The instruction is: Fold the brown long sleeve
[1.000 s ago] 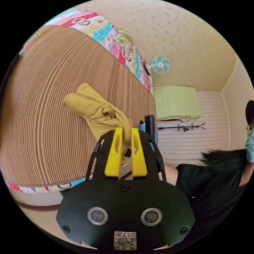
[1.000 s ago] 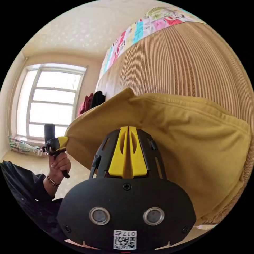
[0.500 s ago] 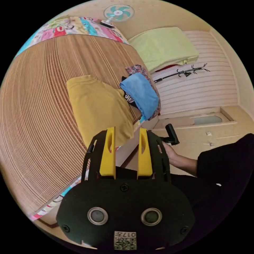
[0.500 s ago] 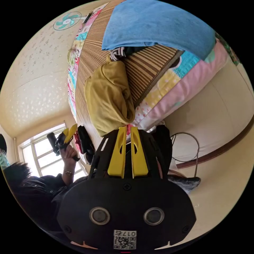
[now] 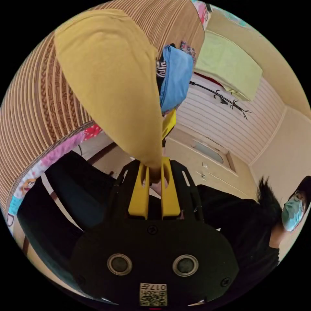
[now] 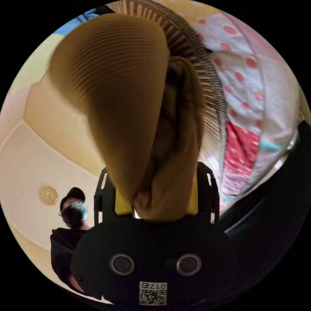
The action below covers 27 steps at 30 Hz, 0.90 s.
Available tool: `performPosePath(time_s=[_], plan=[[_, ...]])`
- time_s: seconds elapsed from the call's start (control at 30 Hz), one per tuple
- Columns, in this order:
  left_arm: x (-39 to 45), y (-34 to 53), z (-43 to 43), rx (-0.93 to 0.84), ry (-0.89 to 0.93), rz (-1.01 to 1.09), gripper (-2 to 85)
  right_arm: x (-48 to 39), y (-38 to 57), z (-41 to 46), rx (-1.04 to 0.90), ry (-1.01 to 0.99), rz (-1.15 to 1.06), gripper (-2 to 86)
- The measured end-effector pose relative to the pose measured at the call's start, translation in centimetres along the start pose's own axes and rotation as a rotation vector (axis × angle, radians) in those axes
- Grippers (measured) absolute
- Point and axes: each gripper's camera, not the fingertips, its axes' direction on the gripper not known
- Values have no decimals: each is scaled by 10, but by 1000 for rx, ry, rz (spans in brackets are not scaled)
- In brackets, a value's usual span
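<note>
The brown long sleeve (image 5: 110,74), mustard-brown, lies folded on the striped mat (image 5: 35,97) and hangs over the bed's edge toward me. My left gripper (image 5: 155,173) is shut on its lower edge, with cloth pinched between the yellow jaws. In the right gripper view a thick bunch of the same garment (image 6: 155,129) sits between the jaws of my right gripper (image 6: 158,191). They stand wide apart, their tips hidden by the cloth. A bit of yellow that looks like my right gripper (image 5: 169,122) peeks out past the garment's edge.
A blue garment (image 5: 176,81) and a dark printed one lie on the mat just beyond the brown one. The patterned quilt (image 6: 256,107) covers the bed's side. A person in dark clothes (image 5: 246,226) stands close. A light green cloth (image 5: 230,64) hangs by the wall.
Half a second ago my left gripper was open above the folded garment; now it is shut on its edge. My right jaws have spread around a bunch of it. Both cameras swung.
</note>
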Motion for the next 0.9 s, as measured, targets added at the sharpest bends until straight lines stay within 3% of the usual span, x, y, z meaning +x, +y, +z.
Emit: performPosePath(time_s=[0.03,0.17,0.3,0.4,0.5,0.6,0.67,0.73,0.9], plan=[[22,13,4,-17,-24,41,56,-5,-4,6,-4,-60,-11,231],[96,51,-11,70,-201,224,66,-71,-10,51,-219,24,-267,189],[149,79,-32,52,-176,440,84,-161,-22,81,-381,64,-520,154],[163,114,-63,113,-223,516,94,-229,-34,81,-444,216,-661,124],[144,154,-100,191,-320,471,100,-259,-57,43,-343,464,-635,92],[102,207,-145,293,-324,361,101,-253,-63,-45,33,771,-389,60],[67,260,-186,404,-330,272,101,-245,-10,-95,406,933,-228,28],[43,306,-221,520,-387,199,101,-235,34,-86,482,1010,-277,15],[-9,434,-325,894,-606,-50,118,-149,103,23,258,1264,-331,5]])
